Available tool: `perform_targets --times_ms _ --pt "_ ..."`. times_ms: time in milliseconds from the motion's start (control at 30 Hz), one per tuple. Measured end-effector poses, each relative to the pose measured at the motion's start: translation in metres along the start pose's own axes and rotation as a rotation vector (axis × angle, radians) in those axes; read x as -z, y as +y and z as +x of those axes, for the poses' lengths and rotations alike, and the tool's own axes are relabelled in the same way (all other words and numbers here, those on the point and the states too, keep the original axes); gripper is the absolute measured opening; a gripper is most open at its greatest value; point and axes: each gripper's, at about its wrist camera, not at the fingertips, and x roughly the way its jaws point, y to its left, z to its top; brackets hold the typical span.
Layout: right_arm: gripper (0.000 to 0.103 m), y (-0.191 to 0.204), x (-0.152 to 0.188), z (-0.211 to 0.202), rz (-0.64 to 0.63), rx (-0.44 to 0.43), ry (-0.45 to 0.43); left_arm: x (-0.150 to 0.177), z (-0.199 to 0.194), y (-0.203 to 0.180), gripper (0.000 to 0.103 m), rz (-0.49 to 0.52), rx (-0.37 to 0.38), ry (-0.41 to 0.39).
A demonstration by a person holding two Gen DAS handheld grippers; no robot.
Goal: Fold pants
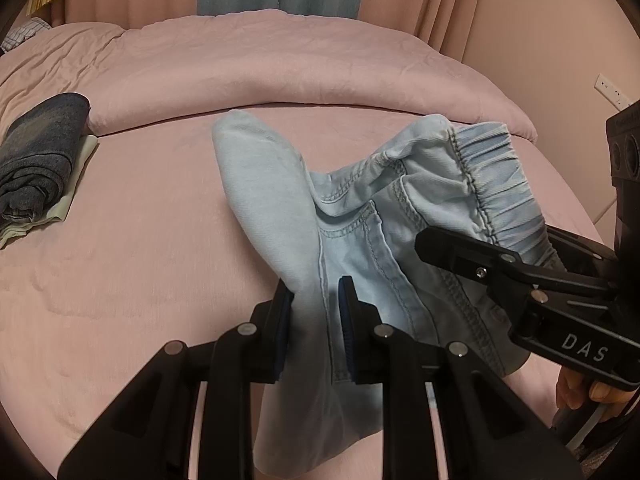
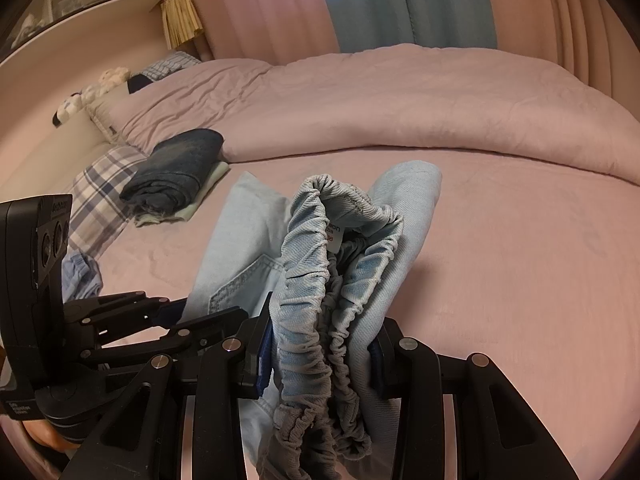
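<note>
The light-blue denim pants are lifted over a pink bed. The left hand-held gripper clamps a leg fold; the right hand-held gripper clamps the elastic waistband. Folded dark jeans lie well apart leftward, a rolled pink duvet behind, curtains beyond.

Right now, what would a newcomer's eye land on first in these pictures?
The light blue denim pants bunched mid-frame above the pink bed sheet, pinched by the left gripper and, at the elastic waistband, the right gripper. Then the folded dark jeans far left.
</note>
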Motion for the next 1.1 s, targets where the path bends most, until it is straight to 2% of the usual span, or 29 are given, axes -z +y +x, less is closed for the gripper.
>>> perform_targets --times_ms 1100 --pt "0.04 0.007 0.005 0.028 0.058 0.009 0.031 -0.004 0.023 -0.007 0.02 0.0 -0.018 0.038"
